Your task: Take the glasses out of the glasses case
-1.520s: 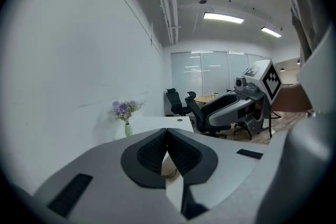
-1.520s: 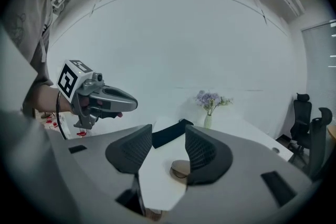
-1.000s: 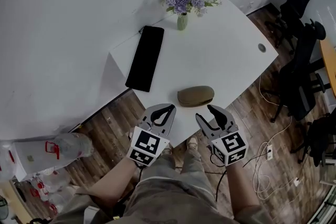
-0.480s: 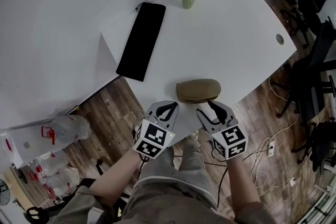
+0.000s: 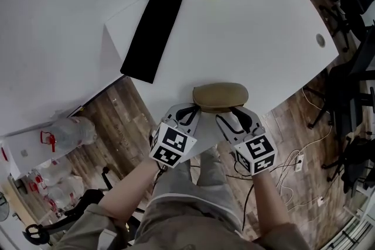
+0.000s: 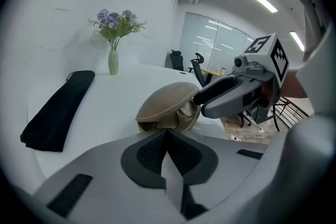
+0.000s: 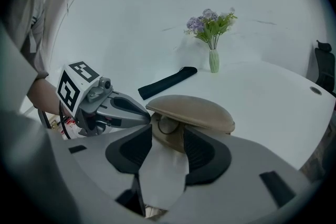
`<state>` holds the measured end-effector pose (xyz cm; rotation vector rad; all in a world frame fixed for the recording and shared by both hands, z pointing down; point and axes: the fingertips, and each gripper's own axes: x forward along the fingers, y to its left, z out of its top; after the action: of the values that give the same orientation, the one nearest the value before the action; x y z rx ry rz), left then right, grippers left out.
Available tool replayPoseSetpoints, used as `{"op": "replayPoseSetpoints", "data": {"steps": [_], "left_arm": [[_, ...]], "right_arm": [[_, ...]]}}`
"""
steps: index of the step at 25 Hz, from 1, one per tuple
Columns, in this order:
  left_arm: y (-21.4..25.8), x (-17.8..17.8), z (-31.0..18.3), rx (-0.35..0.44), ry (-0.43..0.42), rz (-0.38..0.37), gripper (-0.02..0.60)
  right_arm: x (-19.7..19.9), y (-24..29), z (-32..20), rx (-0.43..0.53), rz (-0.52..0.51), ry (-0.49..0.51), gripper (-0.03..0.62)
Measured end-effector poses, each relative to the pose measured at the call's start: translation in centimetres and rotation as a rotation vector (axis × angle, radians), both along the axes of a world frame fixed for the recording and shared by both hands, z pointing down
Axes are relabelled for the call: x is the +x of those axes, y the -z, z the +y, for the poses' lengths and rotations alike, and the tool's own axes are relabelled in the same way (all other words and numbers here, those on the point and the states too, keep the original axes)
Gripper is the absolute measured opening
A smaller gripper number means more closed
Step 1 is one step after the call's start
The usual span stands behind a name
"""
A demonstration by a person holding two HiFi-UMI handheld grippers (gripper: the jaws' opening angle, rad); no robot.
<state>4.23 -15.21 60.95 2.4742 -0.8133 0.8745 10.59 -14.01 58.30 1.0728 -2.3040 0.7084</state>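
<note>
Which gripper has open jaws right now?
The right gripper: its jaws stand apart at the edge of the glasses case. The left gripper has its jaws closed together.

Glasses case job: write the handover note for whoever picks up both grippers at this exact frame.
Left gripper: jaws together, nothing in them, tips at the near left end of the glasses case.
Right gripper: jaws apart, either side of the case's near edge, not closed on it.
Case: at the near edge of the white table, lid slightly raised; the glasses show in the gap, inside.
Done: both grippers are at the case, lid ajar.
Left: raise the lid fully, grip the glasses, take them out.
</note>
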Motion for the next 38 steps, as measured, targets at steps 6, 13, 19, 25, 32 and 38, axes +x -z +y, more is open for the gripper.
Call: {"op": "replayPoseSetpoints", "data": {"steps": [6, 13, 19, 25, 32, 38], "left_arm": [[-0.1, 0.1, 0.1, -0.013, -0.013, -0.015, 0.017], [-0.1, 0.3, 0.3, -0.020, -0.010, -0.013, 0.017], [0.0, 0.5, 0.3, -0.026, -0.001, 0.005, 0.017], [0.0, 0.5, 0.3, -0.032, 0.008, 0.021, 0.017], [0.0, 0.5, 0.4, -0.038, 0.019, 0.030, 0.017], [0.1, 0.4, 0.3, -0.032, 0.031, 0.037, 0.017]], "right_arm": [[0.0, 1.7, -2.3, 0.029, 0.006, 0.053, 0.202], [-0.4, 2.3, -4.8, 0.005, 0.086, 0.272, 0.202], [-1.8, 0.7, -4.7, -0.064, 0.187, 0.490, 0.202], [-2.8, -1.1, -4.4, -0.101, 0.283, 0.663, 0.192], [-2.3, -3.1, -4.2, -0.147, 0.398, 0.813, 0.164], [-1.8, -3.6, -3.2, -0.141, 0.512, 0.941, 0.132]]}}
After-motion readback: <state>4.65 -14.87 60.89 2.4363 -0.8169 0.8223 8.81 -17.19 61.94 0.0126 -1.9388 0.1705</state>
